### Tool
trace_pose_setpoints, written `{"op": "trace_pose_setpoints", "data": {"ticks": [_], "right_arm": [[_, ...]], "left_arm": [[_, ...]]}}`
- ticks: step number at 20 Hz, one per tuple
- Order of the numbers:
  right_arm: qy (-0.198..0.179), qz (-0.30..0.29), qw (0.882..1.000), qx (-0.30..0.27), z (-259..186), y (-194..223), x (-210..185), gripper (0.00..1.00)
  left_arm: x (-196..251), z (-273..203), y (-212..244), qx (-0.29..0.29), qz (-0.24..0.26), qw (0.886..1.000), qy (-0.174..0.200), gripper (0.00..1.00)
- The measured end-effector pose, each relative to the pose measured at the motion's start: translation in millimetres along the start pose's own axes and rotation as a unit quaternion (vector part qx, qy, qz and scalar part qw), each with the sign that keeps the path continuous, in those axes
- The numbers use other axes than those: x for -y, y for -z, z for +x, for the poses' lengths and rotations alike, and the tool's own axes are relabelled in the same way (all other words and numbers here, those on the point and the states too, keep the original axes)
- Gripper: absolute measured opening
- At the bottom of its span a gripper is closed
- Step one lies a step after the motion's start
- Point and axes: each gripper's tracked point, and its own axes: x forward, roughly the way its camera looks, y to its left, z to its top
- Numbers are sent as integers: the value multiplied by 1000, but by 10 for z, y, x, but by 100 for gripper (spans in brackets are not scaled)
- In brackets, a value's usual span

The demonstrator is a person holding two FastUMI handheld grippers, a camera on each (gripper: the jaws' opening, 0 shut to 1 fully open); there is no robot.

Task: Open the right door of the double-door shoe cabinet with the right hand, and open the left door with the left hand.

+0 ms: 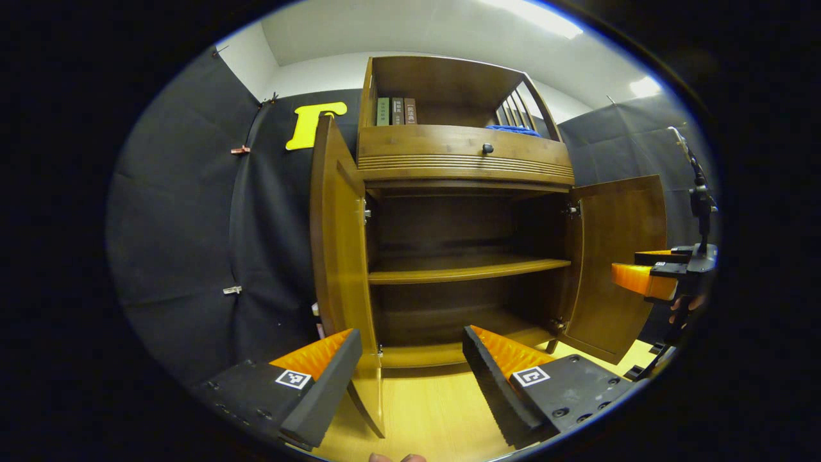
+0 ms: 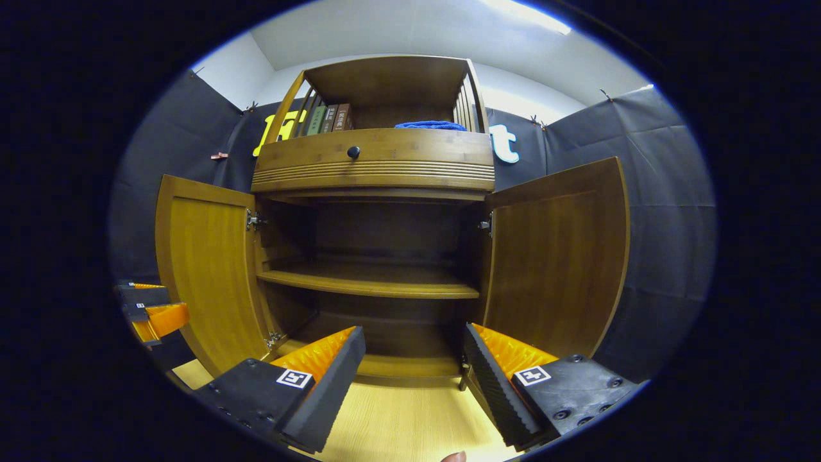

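Note:
The wooden shoe cabinet [image 1: 462, 167] [image 2: 378, 160] stands with both doors swung wide. In the left gripper view the left door [image 1: 333, 244] is seen almost edge-on, just beyond my left gripper [image 1: 410, 359], which is open and holds nothing. The right door [image 1: 616, 263] stands open at the far side, with my right gripper [image 1: 641, 276] in front of it. In the right gripper view the right door [image 2: 558, 256] stands just beyond my open, empty right gripper [image 2: 414, 359]. The left door [image 2: 205, 276] is open too, with the left gripper [image 2: 151, 311] beside it.
Inside the cabinet, a bare shelf [image 1: 462, 266] [image 2: 372, 282] crosses the middle. Above sit a drawer with a dark knob [image 1: 487, 148], books [image 1: 396, 111] and a blue cloth [image 2: 431, 125]. Pale wood flooring [image 1: 436, 410] lies in front. Black cloth walls surround the booth.

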Motion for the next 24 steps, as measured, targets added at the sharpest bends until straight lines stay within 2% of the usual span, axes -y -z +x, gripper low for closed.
{"op": "trace_pose_setpoints", "data": {"ticks": [12, 24], "right_arm": [[21, 2, 1000, 8, -12, -99, 113, 99], [11, 2, 1000, 8, -20, -82, 8, 99]], "left_arm": [[220, 223, -80, 3, -4, 1000, 11, 98], [49, 220, -111, 4, -1, 1000, -27, 98]]}}
